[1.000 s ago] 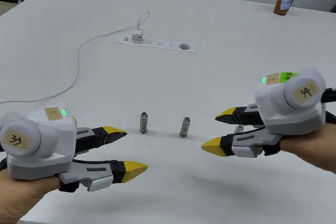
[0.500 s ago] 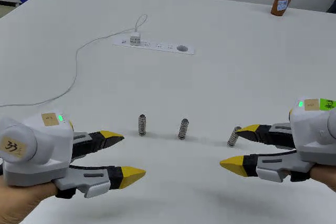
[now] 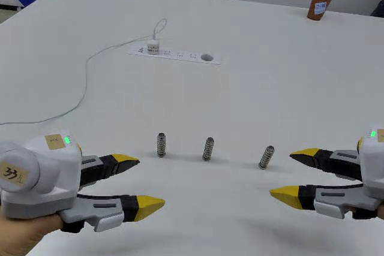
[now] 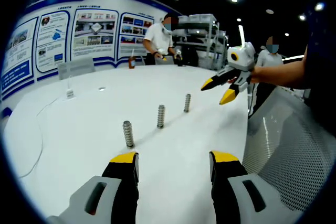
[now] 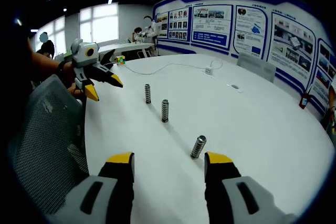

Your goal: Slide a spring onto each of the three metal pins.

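Three short metal springs stand upright in a row on the white table, each on a pin: a left spring (image 3: 161,144), a middle spring (image 3: 208,148) and a slightly tilted right spring (image 3: 266,157). My left gripper (image 3: 143,182) is open and holds nothing, near and left of the left spring. My right gripper (image 3: 288,174) is open too, just right of the right spring and apart from it. The left gripper view has the row (image 4: 161,116) beyond its open fingertips (image 4: 125,158). In the right gripper view the nearest spring (image 5: 198,146) leans just ahead of the fingertips (image 5: 218,158).
A white power strip (image 3: 177,55) with a plugged charger and a cable (image 3: 84,82) lies farther back on the table. A brown iced drink cup (image 3: 320,2) stands at the far right. A mesh chair back (image 5: 42,145) is beside the table edge.
My right gripper has drawn back to the right and nearer to me, uncovering the right spring. The left gripper has sunk a little toward me.
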Demonstrator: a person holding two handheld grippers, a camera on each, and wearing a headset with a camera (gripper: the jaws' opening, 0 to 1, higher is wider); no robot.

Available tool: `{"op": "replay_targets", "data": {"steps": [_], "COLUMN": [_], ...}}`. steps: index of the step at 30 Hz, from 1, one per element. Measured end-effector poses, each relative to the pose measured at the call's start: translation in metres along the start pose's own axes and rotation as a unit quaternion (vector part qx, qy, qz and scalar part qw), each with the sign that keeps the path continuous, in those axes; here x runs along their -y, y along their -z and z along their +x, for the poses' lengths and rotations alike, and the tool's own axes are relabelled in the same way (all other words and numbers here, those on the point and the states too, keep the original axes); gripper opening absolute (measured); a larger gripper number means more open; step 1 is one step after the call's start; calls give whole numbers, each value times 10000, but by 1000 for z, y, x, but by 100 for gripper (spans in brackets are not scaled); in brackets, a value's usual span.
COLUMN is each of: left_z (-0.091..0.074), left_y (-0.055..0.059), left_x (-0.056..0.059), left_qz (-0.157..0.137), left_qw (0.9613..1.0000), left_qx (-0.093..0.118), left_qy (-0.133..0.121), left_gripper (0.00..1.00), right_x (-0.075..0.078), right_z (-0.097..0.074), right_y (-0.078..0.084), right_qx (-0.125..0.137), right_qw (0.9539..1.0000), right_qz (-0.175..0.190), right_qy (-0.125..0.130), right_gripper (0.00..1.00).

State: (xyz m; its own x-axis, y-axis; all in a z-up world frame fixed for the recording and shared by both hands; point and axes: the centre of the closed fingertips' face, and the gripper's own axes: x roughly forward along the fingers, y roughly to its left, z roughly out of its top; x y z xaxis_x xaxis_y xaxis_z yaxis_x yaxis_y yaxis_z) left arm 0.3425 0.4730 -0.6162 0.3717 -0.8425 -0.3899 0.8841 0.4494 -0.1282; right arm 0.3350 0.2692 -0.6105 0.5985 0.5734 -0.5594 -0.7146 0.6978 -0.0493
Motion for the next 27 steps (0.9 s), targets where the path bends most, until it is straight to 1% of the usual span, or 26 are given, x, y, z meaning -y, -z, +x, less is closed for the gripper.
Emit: {"op": "replay_targets", "data": {"steps": [6,14,27], "left_z": [0,1,1], "left_y": [3,6,8], "left_x": [0,-3,-5], "left_qz": [-7,-37,-68], "left_qw": [10000,10000,9999], "left_qx": [-28,-53,-62], "left_qy": [-8,-29,-40], "left_gripper": [56,56,56], "right_x": [2,12,11], "right_z": [-1,-8,-10], "right_y": [9,14,17], "right_qx": [-12,69,200], "right_qw": [10000,9996,9983], "right_qz": [33,195,403], "right_qy": [26,216,364], "right_gripper": [60,63,66]}}
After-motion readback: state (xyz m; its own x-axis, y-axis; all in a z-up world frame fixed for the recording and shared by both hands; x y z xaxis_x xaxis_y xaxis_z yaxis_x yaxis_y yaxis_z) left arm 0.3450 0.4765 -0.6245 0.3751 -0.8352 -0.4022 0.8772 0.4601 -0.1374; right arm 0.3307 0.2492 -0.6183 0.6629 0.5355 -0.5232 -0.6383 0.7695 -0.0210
